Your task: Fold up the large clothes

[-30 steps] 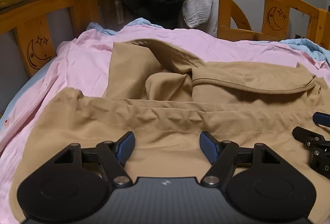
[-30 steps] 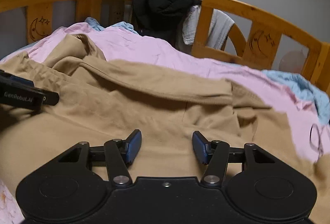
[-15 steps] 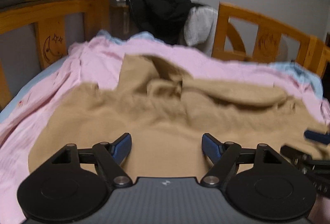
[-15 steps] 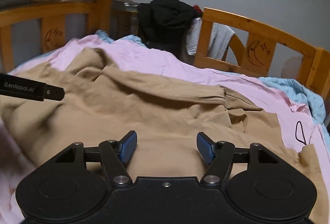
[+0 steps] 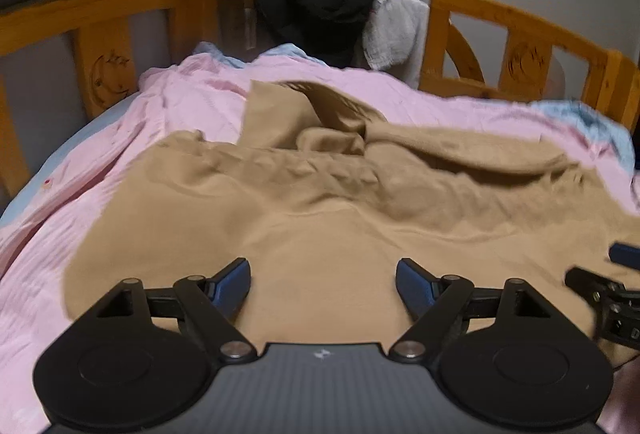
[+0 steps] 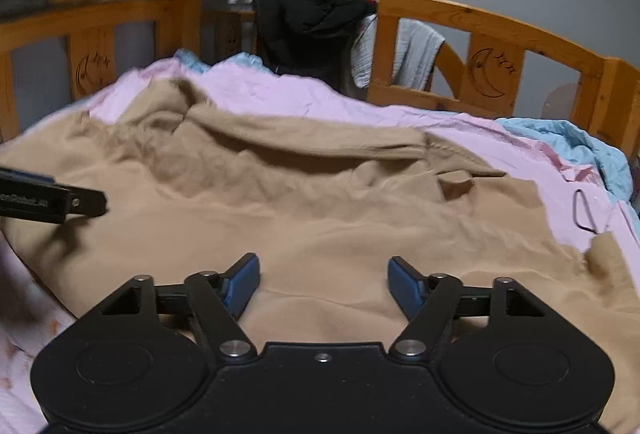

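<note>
My views are dim and warm-toned, with soft shadows in the folds of the tan garment [image 5: 328, 230]. Motion blur smears its wrinkles. Around it, the wooden bed frame [image 6: 488, 34] bows from fisheye distortion.

Both cameras sit low and close over the tan garment [image 5: 320, 226], looking across the bed toward the wooden headboard [image 6: 492, 34] they share.

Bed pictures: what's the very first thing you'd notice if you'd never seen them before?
The big tan garment, lying rumpled across the middle of the pink sheet, catches the eye first. Both grippers hang over its near edge with their blue-tipped jaws wide apart, the left gripper and the right gripper, holding nothing. Behind, a black pile of clothes sits heaped against the wooden bed rail.
</note>
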A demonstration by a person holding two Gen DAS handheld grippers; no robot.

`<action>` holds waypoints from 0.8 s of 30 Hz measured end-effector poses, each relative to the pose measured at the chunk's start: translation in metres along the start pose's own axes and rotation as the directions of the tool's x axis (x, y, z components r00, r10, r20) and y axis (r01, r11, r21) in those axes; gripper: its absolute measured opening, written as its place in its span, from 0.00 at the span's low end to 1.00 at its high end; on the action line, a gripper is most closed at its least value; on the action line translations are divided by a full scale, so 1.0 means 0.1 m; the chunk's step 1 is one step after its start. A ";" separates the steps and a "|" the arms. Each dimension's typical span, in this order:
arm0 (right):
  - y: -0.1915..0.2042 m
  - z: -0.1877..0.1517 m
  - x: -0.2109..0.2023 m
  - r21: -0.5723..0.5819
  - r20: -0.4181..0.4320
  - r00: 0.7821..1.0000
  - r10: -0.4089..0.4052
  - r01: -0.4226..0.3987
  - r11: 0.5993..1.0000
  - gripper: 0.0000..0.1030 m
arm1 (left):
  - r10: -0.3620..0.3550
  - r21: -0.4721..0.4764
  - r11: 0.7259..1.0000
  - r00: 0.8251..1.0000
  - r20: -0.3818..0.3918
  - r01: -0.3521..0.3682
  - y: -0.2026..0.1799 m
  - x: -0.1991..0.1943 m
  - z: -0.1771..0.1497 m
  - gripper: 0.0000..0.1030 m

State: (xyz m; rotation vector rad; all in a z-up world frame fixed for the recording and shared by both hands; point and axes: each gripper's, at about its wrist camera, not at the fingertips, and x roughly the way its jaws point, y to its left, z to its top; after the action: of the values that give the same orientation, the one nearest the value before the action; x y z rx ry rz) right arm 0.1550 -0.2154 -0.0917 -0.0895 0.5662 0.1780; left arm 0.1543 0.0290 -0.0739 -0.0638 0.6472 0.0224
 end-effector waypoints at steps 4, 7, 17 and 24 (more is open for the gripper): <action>-0.18 0.05 -0.26 0.062 -0.013 0.999 0.033 -0.033 0.998 0.82 | 0.013 -0.047 0.999 0.999 0.035 -0.011 0.16 -0.32 -0.02 0.94; -0.33 0.04 -0.51 0.126 -0.050 0.998 0.048 -0.042 0.991 0.90 | 0.030 -0.101 0.995 0.999 0.022 -0.028 0.33 -0.54 -0.11 0.97; -0.79 -0.31 -0.91 0.394 -0.202 0.978 0.048 0.037 0.918 0.92 | -0.025 -0.382 0.924 0.997 -0.078 -0.006 0.83 -0.39 -0.23 0.90; -1.43 -0.59 -0.81 0.731 -0.197 0.980 -0.010 0.154 0.665 0.81 | 0.071 -0.477 0.870 0.989 -0.128 -0.124 0.97 -0.18 -0.15 0.52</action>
State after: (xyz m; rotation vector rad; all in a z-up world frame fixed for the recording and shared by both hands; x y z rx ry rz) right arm 0.0839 -0.3749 -0.0923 0.6876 0.7779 -0.1693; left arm 0.1274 0.1250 -0.0801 -0.5222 0.7395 0.2829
